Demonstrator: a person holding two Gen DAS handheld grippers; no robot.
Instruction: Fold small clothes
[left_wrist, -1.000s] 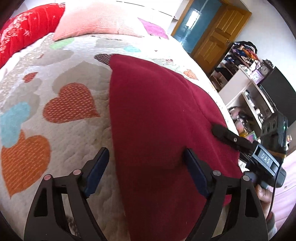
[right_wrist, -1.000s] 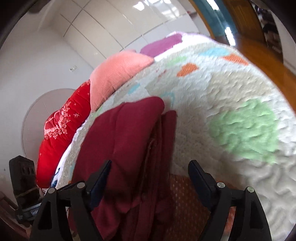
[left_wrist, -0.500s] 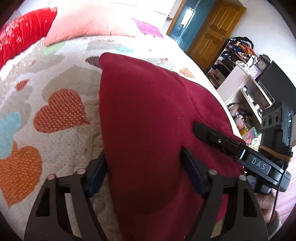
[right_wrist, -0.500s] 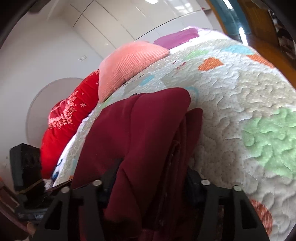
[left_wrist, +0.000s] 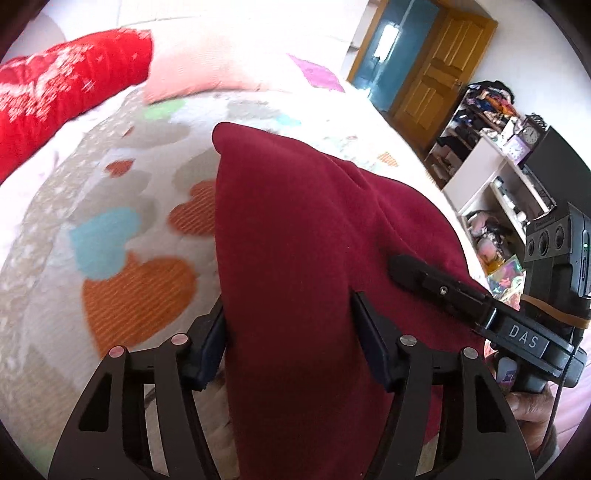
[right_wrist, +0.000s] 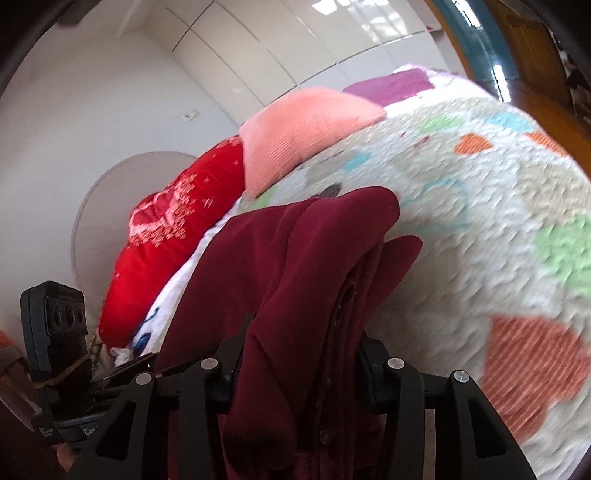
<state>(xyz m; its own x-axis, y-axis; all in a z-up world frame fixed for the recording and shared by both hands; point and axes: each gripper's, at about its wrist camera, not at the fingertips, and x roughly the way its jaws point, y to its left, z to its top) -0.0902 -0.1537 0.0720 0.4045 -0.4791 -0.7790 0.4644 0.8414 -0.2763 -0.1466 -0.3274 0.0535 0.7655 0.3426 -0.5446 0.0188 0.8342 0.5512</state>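
Note:
A dark red folded garment (left_wrist: 303, 236) lies on the heart-patterned quilt (left_wrist: 122, 229), with its near end lifted. My left gripper (left_wrist: 291, 339) is shut on the garment's near left part, its jaws pressed against the cloth. My right gripper (right_wrist: 295, 365) is shut on the garment (right_wrist: 295, 266) at its near right part, where several layers bunch between the jaws. The right gripper also shows in the left wrist view (left_wrist: 480, 306), resting against the cloth's right side.
A red pillow (left_wrist: 62, 81) and a pink pillow (left_wrist: 199, 70) lie at the bed's far end. Shelves with clutter (left_wrist: 498, 177) and a wooden door (left_wrist: 439, 66) stand to the right of the bed. The quilt (right_wrist: 480, 229) spreads to the right.
Both grippers went from open around the garment's near edge to shut on it. The near end of the garment has lifted, and the views have tilted up.

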